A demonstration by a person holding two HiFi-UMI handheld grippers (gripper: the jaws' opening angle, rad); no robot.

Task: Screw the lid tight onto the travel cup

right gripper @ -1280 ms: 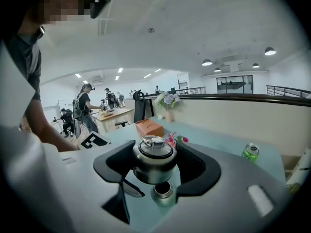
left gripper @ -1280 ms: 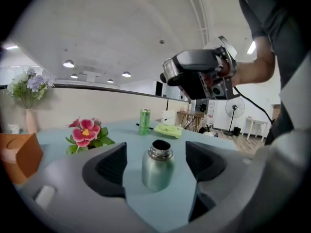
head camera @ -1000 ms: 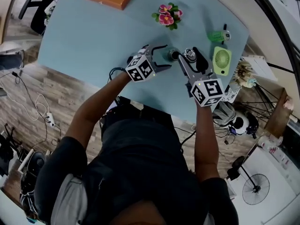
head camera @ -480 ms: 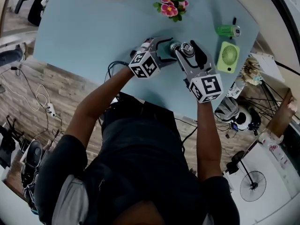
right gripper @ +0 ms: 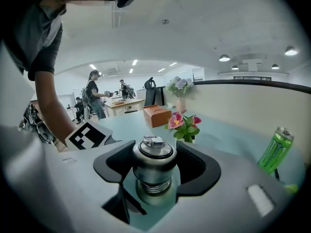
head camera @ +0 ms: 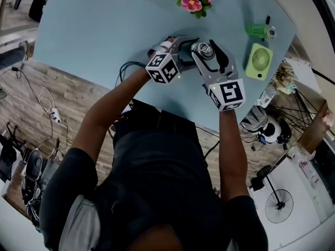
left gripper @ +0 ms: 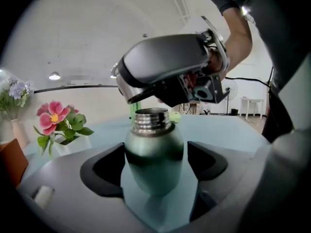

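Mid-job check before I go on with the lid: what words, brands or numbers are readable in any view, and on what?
No word or number reads clearly in any view.
Green can: a logo-like mark, too blurred to read.
Marker cubes: black-and-white square patterns only, no letters or digits.
Travel cup, lid, orange box, green fan: no print visible.

Both arms reach forward with elbows bent, the left arm [head camera: 112,106] angling in toward the right arm [head camera: 231,140] so the two grippers meet at their tips. The left gripper [head camera: 188,50] has just been opening its jaws; they stand wide, with the travel cup [left gripper: 153,159] between them but not pressed. The right gripper [head camera: 205,48] sits just above, tilted down, with its jaws clamped on the lid [right gripper: 154,154].
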